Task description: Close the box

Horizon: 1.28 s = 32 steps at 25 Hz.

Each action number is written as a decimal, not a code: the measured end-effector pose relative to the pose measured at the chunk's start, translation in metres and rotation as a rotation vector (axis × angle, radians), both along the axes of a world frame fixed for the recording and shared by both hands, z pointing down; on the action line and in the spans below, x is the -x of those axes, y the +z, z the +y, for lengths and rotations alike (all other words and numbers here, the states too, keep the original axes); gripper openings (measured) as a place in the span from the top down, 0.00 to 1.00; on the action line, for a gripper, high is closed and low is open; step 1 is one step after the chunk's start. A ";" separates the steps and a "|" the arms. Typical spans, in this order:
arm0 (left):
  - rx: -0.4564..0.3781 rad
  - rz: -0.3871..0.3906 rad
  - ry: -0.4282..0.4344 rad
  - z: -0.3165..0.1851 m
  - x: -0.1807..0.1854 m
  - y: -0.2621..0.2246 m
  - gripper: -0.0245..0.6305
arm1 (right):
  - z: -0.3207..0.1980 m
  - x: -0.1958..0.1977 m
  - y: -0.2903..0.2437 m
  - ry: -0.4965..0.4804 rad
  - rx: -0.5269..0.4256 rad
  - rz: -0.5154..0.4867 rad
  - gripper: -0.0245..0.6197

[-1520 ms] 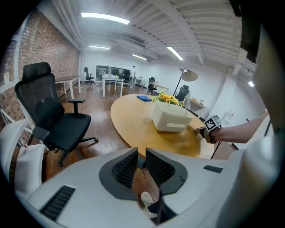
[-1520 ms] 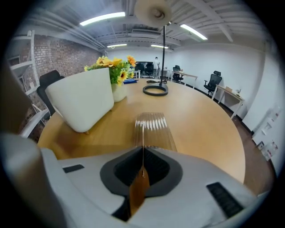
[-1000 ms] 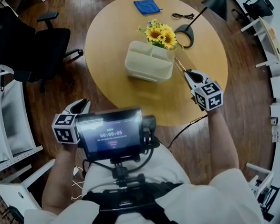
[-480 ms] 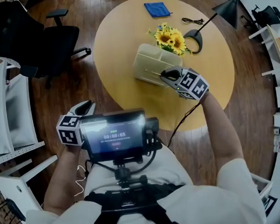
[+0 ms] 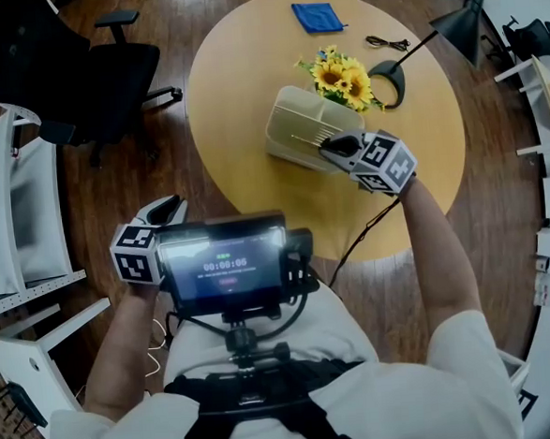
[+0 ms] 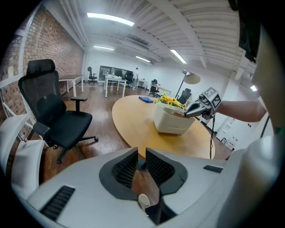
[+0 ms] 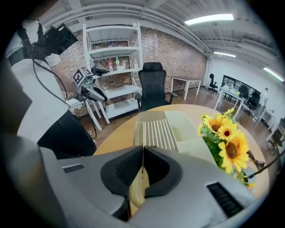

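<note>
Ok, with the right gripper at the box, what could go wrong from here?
Only the shut right gripper is at the box; the left gripper hangs off the table, so nothing steadies the box and it may slide. The sunflowers stand close behind it; a shove could topple them.

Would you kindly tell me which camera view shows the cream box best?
The right gripper view: the box fills the middle, close, its ribbed top clear, though the right gripper hides its near edge. The head view shows it small from above; the left gripper view, distant and side-on.
</note>
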<state>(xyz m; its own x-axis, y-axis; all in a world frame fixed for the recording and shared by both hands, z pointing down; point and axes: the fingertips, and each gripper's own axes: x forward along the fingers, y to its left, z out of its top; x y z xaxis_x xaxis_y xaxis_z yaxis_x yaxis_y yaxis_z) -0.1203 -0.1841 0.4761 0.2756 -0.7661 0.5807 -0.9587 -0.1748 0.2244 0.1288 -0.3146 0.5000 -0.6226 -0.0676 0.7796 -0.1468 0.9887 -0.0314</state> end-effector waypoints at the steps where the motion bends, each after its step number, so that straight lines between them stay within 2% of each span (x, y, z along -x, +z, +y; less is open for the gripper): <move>1: -0.001 -0.001 0.001 0.000 0.000 0.000 0.87 | 0.001 0.000 0.001 0.000 -0.007 0.009 0.95; 7: -0.001 0.002 0.011 -0.002 -0.005 -0.001 0.87 | 0.001 -0.001 0.005 -0.008 -0.043 0.092 0.95; 13: 0.000 0.002 0.011 -0.002 -0.005 0.000 0.87 | 0.001 -0.004 0.006 -0.007 -0.030 0.105 0.95; 18: -0.008 -0.028 0.034 -0.005 -0.007 -0.002 0.87 | -0.003 -0.006 0.007 0.015 -0.057 0.109 0.94; 20: -0.010 -0.028 0.039 -0.006 -0.007 -0.003 0.87 | -0.006 -0.008 0.006 0.044 -0.070 0.097 0.92; 22: -0.012 -0.026 0.044 -0.007 -0.007 -0.005 0.87 | -0.007 -0.009 0.002 0.074 -0.077 0.078 0.81; 26: -0.018 -0.019 0.061 -0.011 -0.011 -0.005 0.87 | -0.015 -0.024 -0.009 0.144 -0.140 0.066 0.80; 29: -0.019 -0.014 0.075 -0.015 -0.015 -0.004 0.87 | -0.018 -0.039 -0.021 0.248 -0.174 0.029 0.80; 31: -0.025 -0.014 0.090 -0.009 -0.012 -0.005 0.87 | -0.005 -0.043 -0.027 0.333 -0.146 -0.023 0.80; 32: -0.029 -0.013 0.101 -0.002 -0.009 -0.006 0.87 | 0.007 -0.042 -0.030 0.378 -0.131 -0.049 0.76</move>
